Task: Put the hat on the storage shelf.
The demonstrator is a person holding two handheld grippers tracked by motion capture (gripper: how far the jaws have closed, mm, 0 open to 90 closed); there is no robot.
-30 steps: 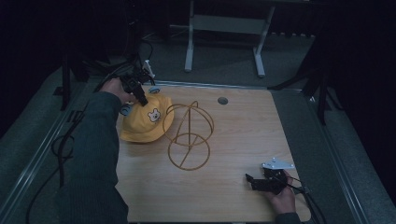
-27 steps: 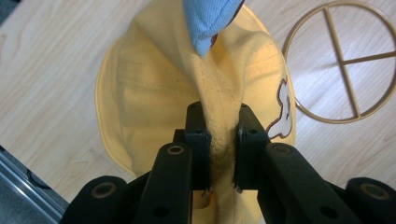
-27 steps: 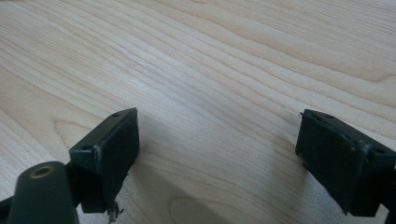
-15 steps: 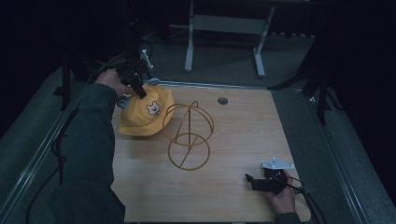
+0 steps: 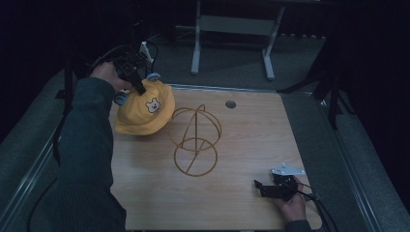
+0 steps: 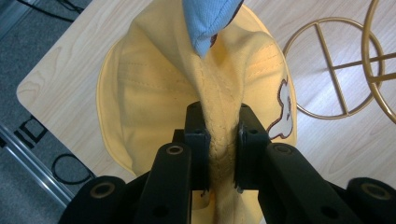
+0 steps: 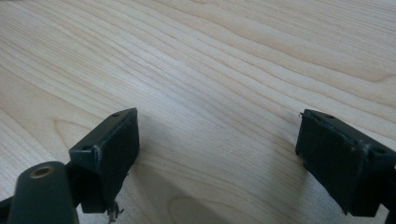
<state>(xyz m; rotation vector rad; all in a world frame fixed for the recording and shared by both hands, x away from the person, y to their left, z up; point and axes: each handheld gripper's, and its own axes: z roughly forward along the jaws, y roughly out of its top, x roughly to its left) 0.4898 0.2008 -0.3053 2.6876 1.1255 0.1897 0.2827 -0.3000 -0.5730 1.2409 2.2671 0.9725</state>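
The hat (image 6: 187, 93) is pinched at its crown by the left gripper (image 6: 219, 140) and partly lifted; placing it on the stand (image 5: 196, 140) (right of it) remains. The right gripper (image 7: 217, 154), spread, is rested near right.

The left gripper (image 5: 137, 86) sits at about ten o'clock on the table, pointing down, its jaws pinched tight on a fold of the hat (image 6: 154, 88). The left sleeve (image 5: 89, 145) reaches up from the bottom edge. The right gripper (image 5: 263, 188) rests low at five o'clock, pointing toward nine, jaws wide apart.
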